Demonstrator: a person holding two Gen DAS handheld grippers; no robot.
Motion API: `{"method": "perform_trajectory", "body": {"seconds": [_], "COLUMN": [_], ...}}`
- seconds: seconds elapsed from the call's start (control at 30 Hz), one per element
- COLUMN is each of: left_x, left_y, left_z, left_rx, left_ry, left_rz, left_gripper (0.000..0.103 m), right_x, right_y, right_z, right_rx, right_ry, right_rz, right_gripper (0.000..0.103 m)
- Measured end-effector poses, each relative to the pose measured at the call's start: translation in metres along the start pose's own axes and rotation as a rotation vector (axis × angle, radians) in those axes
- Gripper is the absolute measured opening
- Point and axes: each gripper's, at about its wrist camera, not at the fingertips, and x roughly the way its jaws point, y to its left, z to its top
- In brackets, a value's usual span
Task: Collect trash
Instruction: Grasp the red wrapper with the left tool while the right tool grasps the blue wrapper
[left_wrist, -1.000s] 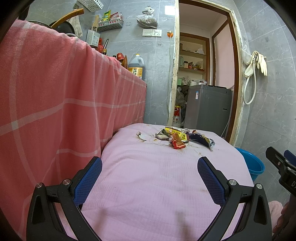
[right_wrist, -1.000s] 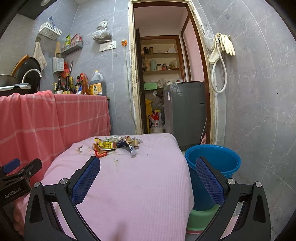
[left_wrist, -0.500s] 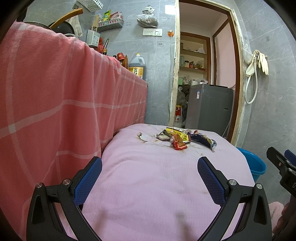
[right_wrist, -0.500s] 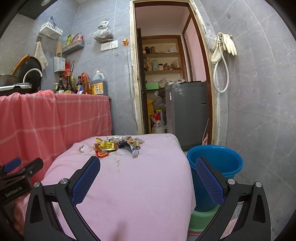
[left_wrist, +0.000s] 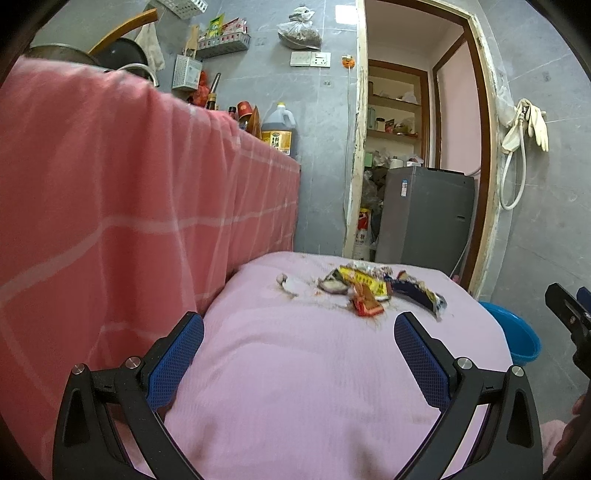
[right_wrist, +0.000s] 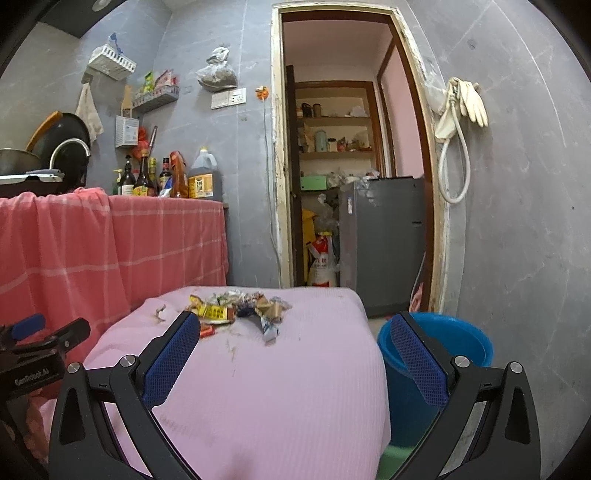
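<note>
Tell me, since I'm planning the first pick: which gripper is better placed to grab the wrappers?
Probably left gripper: open, wrappers straight ahead. Right gripper sits nearer the blue bucket.

The near half of the pink-covered table (left_wrist: 295, 387) lies bare, giving open passage toward the far end, where a heap of wrappers (left_wrist: 369, 288) spreads across the cloth. On the left a red draped counter (left_wrist: 129, 203) rises just beside the table edge. On the right a blue bucket (right_wrist: 461, 343) stands beside the table, its mouth unobstructed from above
</note>
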Motion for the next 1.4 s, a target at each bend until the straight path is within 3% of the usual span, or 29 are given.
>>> {"method": "perform_trajectory", "body": {"seconds": [0.43, 0.7, 0.87, 0.93, 1.17, 1.4], "left_x": [0.069, 0.113, 0.133, 0.142, 0.167, 0.17], "left_y": [-0.004, -0.013, -0.022, -0.022, -0.014, -0.006], "left_z": [0.038, 0.041, 0.038, 0.036, 0.032, 0.035], "left_rx": [-0.03, -0.021, 0.012, 0.012, -0.074, -0.134], "left_ry": [0.101, 0.227, 0.299, 0.336, 0.467, 0.504], "left_rz": [-0.059, -0.136, -0.205, -0.225, -0.295, -0.341], "left_gripper": [0.101, 0.1, 0.081, 0.067, 0.043, 0.021], "right_x": [0.073, 0.124, 0.155, 0.165, 0.202, 0.226], "right_y": [-0.014, -0.025, -0.026, -0.024, -0.021, -0.017], "right_z": [0.02, 0.013, 0.006, 0.004, -0.013, -0.025], "right_rx": [-0.02, 0.035, 0.079, 0.082, 0.115, 0.155], "right_ry": [0.046, 0.161, 0.262, 0.295, 0.469, 0.575], "right_rz": [0.07, 0.155, 0.25, 0.271, 0.379, 0.455], "right_gripper": [0.103, 0.103, 0.103, 0.101, 0.08, 0.064]}}
